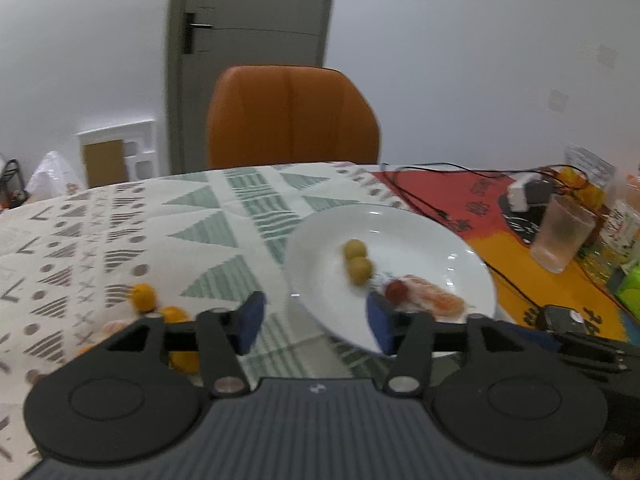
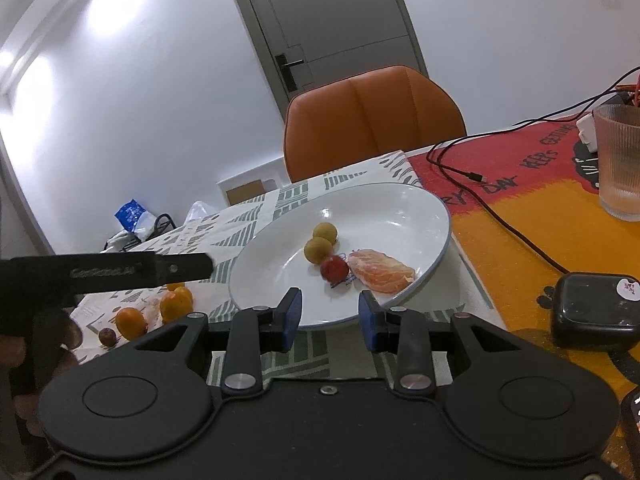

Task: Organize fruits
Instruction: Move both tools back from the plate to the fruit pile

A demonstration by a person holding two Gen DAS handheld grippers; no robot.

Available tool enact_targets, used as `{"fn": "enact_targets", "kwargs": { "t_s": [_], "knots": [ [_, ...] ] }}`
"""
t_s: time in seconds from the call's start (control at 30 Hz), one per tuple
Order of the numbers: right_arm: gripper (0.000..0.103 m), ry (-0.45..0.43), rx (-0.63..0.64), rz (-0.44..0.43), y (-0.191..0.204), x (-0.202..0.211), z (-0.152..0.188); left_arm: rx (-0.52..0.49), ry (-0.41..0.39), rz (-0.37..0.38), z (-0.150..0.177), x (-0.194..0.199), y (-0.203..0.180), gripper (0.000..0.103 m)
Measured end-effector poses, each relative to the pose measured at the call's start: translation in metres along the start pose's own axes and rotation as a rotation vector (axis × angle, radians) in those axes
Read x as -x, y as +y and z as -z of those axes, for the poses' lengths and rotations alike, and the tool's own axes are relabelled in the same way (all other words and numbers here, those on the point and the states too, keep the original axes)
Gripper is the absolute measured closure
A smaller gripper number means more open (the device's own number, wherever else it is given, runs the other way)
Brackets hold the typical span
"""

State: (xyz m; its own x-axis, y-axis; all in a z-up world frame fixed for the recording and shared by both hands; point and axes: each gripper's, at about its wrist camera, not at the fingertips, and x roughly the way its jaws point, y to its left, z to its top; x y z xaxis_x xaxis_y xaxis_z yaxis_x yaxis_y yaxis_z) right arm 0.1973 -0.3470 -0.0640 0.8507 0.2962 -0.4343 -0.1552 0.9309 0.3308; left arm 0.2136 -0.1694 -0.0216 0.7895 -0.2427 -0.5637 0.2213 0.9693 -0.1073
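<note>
Patterned cloth covers the table (image 2: 280, 200), where a white plate (image 2: 400, 208) holds 2 green fruits (image 2: 320, 242), 1 red fruit (image 2: 334, 268) and a peeled citrus segment (image 2: 380, 270). Orange fruits (image 2: 132, 322) lie left of the plate. Left gripper (image 1: 314, 320) and right gripper (image 2: 329, 320) both have fingers apart, empty, near the plate's near rim.

A: What sits on the white plate (image 1: 420, 236)?

B: Two green-yellow round fruits (image 1: 357, 260) touching each other, a small red fruit (image 1: 396, 290) near them, and a peeled orange piece (image 1: 436, 298) just beside the red one.

A: And the left tongs (image 1: 316, 322)?

B: Spread apart, holding nothing, low over the patterned cloth (image 1: 120, 220) on the worktop, with the right blue pad in front of the plate's near edge.

A: Anything off the plate?

B: Small orange fruits (image 1: 144, 297) lie on the cloth to the left. The picture is blurred.
</note>
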Motion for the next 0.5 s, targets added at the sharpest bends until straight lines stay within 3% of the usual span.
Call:
{"fn": "enact_targets", "kwargs": {
  "t_s": [0.07, 0.3, 0.43, 0.5],
  "knots": [
    [0.062, -0.006, -0.002, 0.005, 0.003, 0.001, 0.000, 0.013, -0.017, -0.024, 0.001, 0.006, 0.007, 0.030],
    [0.039, -0.022, 0.028, -0.009, 0.023, 0.005, 0.001, 0.047, -0.042, -0.089, 0.001, 0.025, 0.029, 0.017],
    [0.010, -0.046, 0.039, -0.015, 0.033, 0.005, 0.000, 0.065, -0.078, -0.128, 0.004, 0.037, 0.041, 0.011],
    [0.000, -0.054, 0.043, -0.025, 0.037, 0.005, 0.000, 0.075, -0.080, -0.141, 0.006, 0.042, 0.048, 0.009]
  ]
}}
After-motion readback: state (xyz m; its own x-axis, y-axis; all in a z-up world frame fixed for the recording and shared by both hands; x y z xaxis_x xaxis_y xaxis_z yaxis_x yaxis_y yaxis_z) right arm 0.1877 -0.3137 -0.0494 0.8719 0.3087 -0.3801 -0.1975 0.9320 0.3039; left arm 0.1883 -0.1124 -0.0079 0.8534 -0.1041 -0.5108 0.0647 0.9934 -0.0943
